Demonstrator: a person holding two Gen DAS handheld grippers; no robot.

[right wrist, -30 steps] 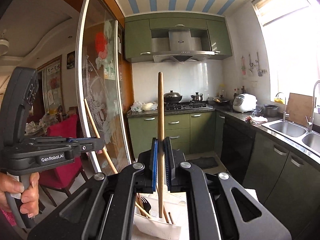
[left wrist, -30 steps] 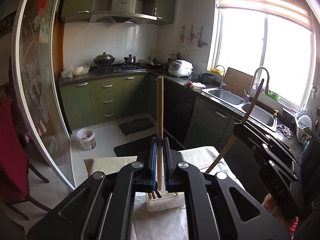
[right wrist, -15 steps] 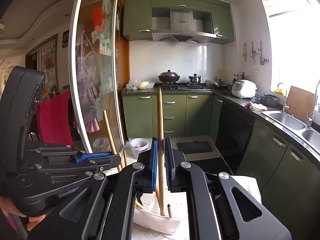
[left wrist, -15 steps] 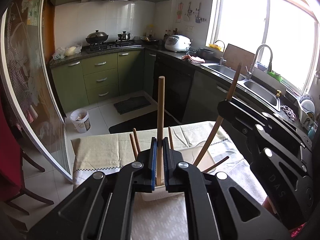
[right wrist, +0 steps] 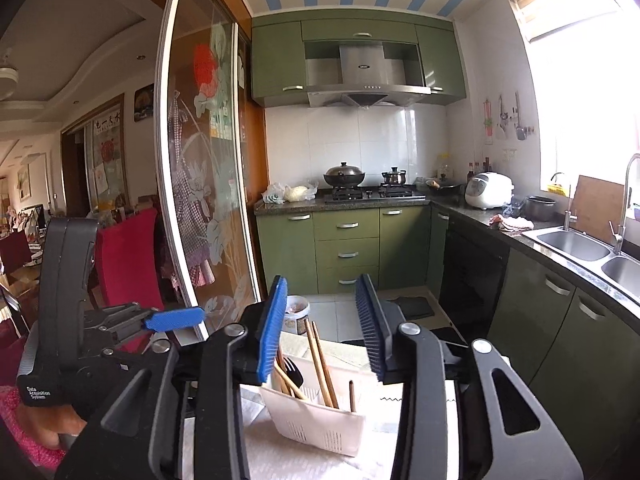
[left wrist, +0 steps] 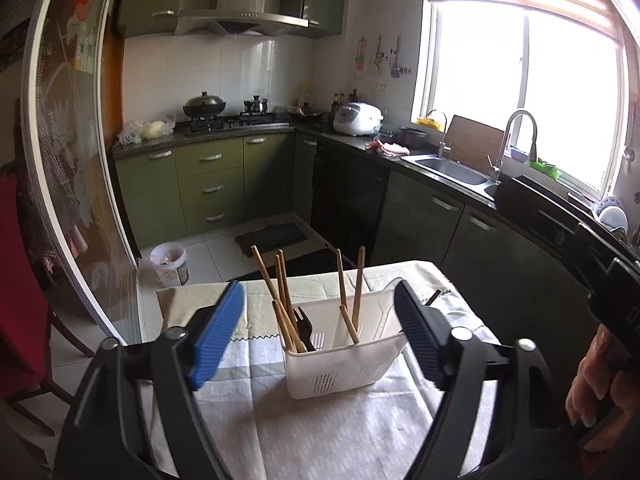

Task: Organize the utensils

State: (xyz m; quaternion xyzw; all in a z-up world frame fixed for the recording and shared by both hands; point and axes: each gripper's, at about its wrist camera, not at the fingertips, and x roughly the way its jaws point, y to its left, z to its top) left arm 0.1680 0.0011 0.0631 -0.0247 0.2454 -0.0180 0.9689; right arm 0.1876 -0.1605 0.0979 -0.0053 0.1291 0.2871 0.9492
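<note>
Left wrist view: left gripper (left wrist: 319, 322) jaws opening wide, nothing between them. Directly ahead, white slotted plastic utensil basket (left wrist: 340, 368) holds brown wooden chopsticks (left wrist: 358, 286) and black fork (left wrist: 301, 322). Right gripper (right wrist: 321, 326) jaws opening, empty, above the basket.

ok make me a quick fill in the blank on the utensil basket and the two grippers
1. The wooden chopsticks stand in a white ____ on the table.
2. The one dark utensil among the chopsticks is a black ____.
3. The jaws of the left gripper and the right gripper are opening, and the pads of both are coloured ____.

Missing words: basket; fork; blue
</note>
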